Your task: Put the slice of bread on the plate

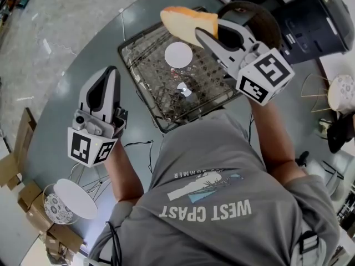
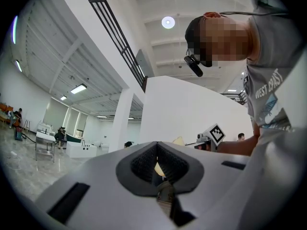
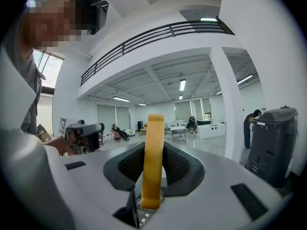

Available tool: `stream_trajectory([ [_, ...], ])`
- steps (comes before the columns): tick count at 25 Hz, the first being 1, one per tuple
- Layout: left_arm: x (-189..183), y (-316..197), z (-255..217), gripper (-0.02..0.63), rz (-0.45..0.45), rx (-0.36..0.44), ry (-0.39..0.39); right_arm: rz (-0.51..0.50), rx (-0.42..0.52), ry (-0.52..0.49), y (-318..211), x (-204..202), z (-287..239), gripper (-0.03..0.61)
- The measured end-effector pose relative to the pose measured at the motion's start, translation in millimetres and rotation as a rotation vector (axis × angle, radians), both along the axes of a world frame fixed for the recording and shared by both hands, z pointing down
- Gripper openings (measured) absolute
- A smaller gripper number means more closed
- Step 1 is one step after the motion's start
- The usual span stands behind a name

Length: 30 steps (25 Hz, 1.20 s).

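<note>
The slice of bread [image 1: 188, 24] is clear of the table, pinched at one end by the right hand-held gripper [image 1: 213, 32] and sticking out beyond its jaw tips over the far edge of a wire rack [image 1: 150, 87]. In the right gripper view it stands on edge, upright between the two jaws, whose dark pads press on both its faces, so this hand-held gripper is grasping the bread. Just behind that hand-held gripper lies a dark round dish [image 1: 266, 21], partly hidden by it. On the rack below the bread is a round white patch [image 1: 178, 55]; I cannot tell whether it is a plate or glare. The rack rests on a grey round table [image 1: 72, 65]. The left hand-held gripper [image 1: 111, 71] is near the rack's left side, above the table, its jaws clenched together on nothing. A black appliance [image 1: 319, 21] stands at the far right.
</note>
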<state>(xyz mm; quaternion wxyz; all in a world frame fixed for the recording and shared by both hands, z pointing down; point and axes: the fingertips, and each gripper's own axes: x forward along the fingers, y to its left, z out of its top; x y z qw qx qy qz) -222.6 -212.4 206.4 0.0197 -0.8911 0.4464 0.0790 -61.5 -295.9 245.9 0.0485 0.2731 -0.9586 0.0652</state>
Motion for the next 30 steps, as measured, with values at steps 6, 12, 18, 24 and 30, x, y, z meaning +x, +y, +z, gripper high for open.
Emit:
stream_trajectory([
  [6,6,-8,9,0.008,-0.011,-0.035,-0.010,-0.001,-0.044,-0.004,-18,3,28,0.091],
  [12,8,-15,15,0.008,-0.016,-0.063,-0.017,-0.002,-0.084,0.012,-35,1,51,0.091],
  [18,11,-20,24,0.008,-0.032,-0.086,-0.021,-0.005,-0.094,0.045,-50,2,77,0.091],
  [24,14,-24,29,0.008,-0.048,-0.108,-0.026,-0.022,-0.113,0.074,-62,0,105,0.091],
  [30,10,-27,41,0.008,-0.069,-0.138,-0.034,-0.038,-0.135,0.110,-74,-5,141,0.091],
])
